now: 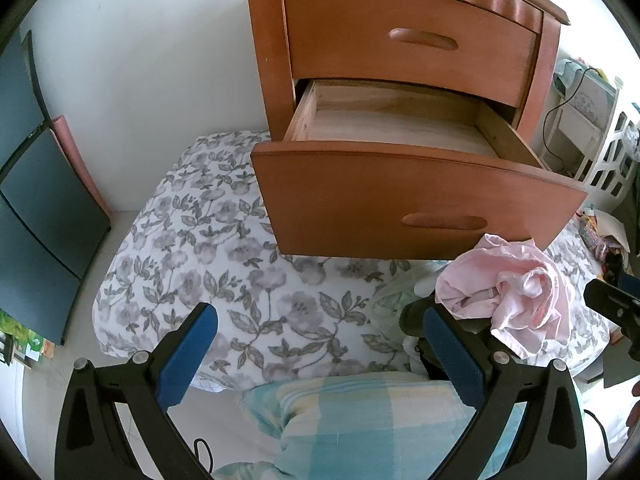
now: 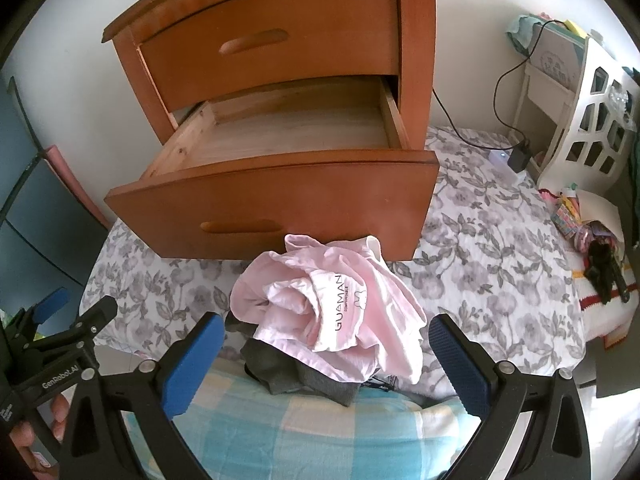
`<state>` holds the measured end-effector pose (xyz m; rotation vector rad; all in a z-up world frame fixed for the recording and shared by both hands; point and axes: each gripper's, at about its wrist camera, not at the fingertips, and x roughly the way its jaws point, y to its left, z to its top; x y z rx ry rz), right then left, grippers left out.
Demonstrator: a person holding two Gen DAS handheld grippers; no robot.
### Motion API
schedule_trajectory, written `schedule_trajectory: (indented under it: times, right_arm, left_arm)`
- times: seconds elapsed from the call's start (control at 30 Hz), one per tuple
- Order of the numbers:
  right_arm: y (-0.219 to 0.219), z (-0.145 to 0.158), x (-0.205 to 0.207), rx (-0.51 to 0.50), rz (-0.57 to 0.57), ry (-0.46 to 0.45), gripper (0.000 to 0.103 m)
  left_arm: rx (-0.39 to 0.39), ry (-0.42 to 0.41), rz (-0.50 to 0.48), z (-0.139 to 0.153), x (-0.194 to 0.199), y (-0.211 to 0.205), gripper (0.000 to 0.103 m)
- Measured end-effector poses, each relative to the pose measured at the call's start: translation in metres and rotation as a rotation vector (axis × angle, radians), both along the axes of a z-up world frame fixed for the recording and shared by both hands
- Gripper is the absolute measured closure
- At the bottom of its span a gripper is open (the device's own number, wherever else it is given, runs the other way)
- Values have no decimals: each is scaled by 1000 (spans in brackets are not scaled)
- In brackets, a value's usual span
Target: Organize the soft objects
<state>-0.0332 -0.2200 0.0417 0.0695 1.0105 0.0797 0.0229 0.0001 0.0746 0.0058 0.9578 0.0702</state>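
Pink garment, crumpled near the open drawer, could snag its front edge if lifted loosely, since both right gripper and left gripper gape released.

White wall; wooden nightstand, lower drawer open; floral bedding; white latticed shelf.

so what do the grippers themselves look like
Both are black plastic two-finger frames with silver pivot bolts and blue textured pads. The left gripper, seen from the right wrist view, bears white "GenRobot.AI" lettering. A thin black cable trails beside the left frame.
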Motion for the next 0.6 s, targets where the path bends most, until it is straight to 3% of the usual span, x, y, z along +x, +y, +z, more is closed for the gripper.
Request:
schedule_trajectory:
  times: [0.6]
  right_arm:
    - [-4, 3, -2, -4, -12, -7, 0]
  left_arm:
    - [-2, 0, 3, -2, -1, 2, 0]
